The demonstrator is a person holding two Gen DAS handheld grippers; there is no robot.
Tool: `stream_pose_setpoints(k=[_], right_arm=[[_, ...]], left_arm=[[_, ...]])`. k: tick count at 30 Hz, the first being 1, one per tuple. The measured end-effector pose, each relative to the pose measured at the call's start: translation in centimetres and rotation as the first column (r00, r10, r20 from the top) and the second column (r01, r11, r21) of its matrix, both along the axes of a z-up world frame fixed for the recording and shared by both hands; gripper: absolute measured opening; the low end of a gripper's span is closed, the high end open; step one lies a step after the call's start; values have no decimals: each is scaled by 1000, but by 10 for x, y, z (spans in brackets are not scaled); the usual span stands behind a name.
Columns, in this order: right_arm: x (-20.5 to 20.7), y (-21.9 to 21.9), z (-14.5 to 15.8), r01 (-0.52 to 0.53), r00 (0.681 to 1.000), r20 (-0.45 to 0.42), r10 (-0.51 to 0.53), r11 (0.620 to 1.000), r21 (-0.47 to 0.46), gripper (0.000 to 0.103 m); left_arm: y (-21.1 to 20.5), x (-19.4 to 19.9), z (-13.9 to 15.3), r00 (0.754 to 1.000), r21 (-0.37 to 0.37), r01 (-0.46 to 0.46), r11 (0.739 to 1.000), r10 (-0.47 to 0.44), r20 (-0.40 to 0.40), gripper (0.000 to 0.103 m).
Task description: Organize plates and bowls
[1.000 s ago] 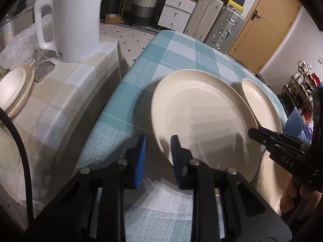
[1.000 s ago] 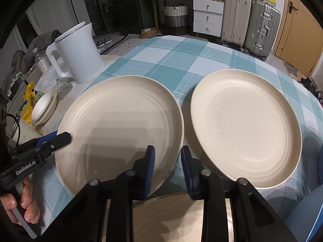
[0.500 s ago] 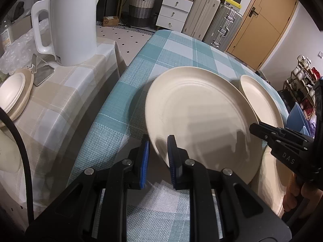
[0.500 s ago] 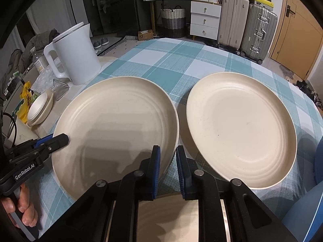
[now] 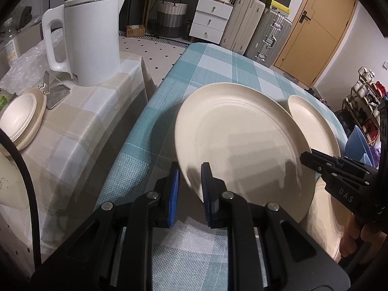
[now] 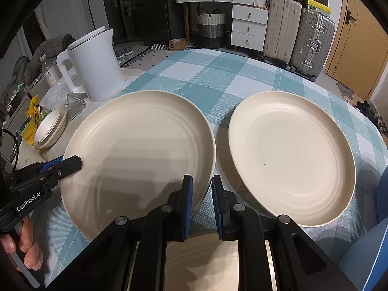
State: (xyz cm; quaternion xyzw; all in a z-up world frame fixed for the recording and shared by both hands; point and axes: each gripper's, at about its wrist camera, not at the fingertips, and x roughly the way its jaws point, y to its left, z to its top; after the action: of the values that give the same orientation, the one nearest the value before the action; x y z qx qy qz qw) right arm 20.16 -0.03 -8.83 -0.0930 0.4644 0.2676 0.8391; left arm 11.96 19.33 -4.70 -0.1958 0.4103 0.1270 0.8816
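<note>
A large cream plate [image 5: 242,143] [image 6: 140,145] is lifted off the teal checked table, held at opposite rims. My left gripper [image 5: 190,181] straddles its near-left rim with the pads close on it. My right gripper [image 6: 202,191] straddles its right rim likewise. Each gripper also shows in the other's view: the right gripper [image 5: 339,172], the left gripper [image 6: 48,172]. A second cream plate [image 6: 291,155] [image 5: 315,126] lies flat to the right. A third cream plate [image 6: 201,262] [image 5: 327,223] lies below my right gripper.
A white kettle [image 5: 89,38] [image 6: 92,65] stands on the beige checked side table at left. A stack of small cream bowls [image 5: 19,118] [image 6: 51,126] sits near it, beside a metal stand [image 5: 54,89]. A blue dish [image 5: 356,145] shows at the right edge.
Both grippers closed in from a wider opening onto the plate's rims. The plate now sits a little higher and is tilted.
</note>
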Motion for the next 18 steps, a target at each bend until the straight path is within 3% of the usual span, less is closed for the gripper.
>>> stream_pose_setpoints(k=[18], right_arm=[[-22, -25, 36, 35, 997, 60, -37, 999, 36, 17]], left_arm=[[-22, -17, 40, 996, 20, 51, 998, -53, 71, 15]])
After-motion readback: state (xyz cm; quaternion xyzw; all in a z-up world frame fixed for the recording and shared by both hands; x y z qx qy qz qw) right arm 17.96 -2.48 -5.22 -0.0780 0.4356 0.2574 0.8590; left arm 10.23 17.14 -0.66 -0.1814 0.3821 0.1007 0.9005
